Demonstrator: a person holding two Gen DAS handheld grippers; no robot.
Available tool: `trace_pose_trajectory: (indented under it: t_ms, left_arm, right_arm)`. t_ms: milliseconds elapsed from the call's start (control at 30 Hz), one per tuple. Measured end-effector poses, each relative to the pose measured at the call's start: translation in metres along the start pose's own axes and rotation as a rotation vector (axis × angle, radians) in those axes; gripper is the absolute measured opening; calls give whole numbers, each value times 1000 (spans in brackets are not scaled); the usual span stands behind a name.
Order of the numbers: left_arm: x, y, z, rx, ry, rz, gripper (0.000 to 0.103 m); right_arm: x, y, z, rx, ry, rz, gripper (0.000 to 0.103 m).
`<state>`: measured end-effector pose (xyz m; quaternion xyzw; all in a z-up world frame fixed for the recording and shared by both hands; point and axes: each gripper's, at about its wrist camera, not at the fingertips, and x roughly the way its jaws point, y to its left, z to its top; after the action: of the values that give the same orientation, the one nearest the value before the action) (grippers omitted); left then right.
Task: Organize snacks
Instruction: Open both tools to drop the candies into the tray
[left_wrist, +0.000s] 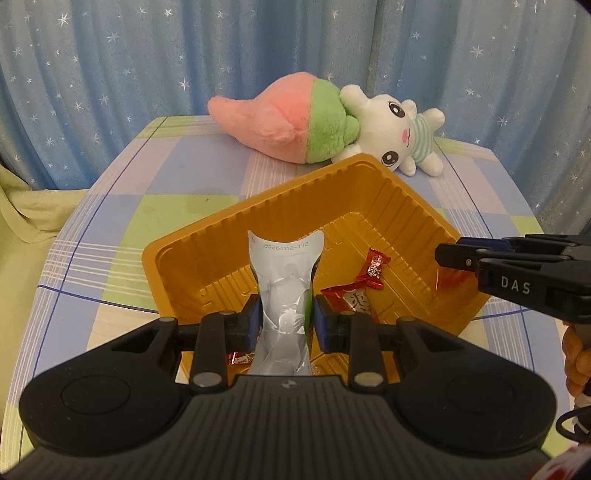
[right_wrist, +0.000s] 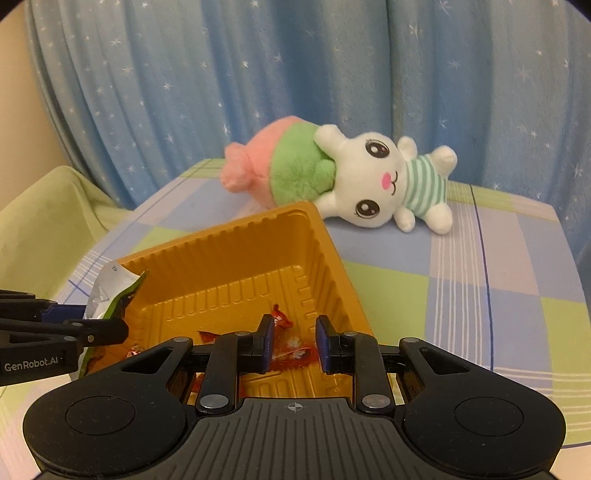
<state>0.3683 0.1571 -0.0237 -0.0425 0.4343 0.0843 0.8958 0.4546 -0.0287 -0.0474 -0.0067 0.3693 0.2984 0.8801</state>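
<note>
A gold plastic tray (left_wrist: 258, 206) sits on the checked tablecloth and also shows in the right wrist view (right_wrist: 236, 236). My left gripper (left_wrist: 284, 317) is shut on a silver snack packet (left_wrist: 284, 280) with a green edge, held over the tray's near side; the packet also shows in the right wrist view (right_wrist: 110, 295). Red wrapped candies (left_wrist: 373, 269) lie on the tray floor. My right gripper (right_wrist: 293, 343) is open above a red candy (right_wrist: 291, 354) in the tray, not touching it. It enters the left wrist view from the right (left_wrist: 454, 258).
A pink and green plush (left_wrist: 280, 122) and a white bunny plush (left_wrist: 399, 133) lie behind the tray. A blue starred curtain (left_wrist: 258, 48) hangs at the back. A pale green cloth (left_wrist: 29, 206) lies left of the table.
</note>
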Motion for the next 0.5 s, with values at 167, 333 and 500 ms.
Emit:
trace_pose_trajectory:
  t_ms: [167,333,500]
  left_arm:
    - [7,-4,2,5,8,-3,27]
    - [11,-7,5,12,14,-3,27]
    - [13,-8,5,11,17,-1,27]
  right_arm:
    - [4,-3,3,12,-16,3,25]
    - [4,-2,7,20,-25,10,43]
    - [-1,-5,4,43,-44,23,53]
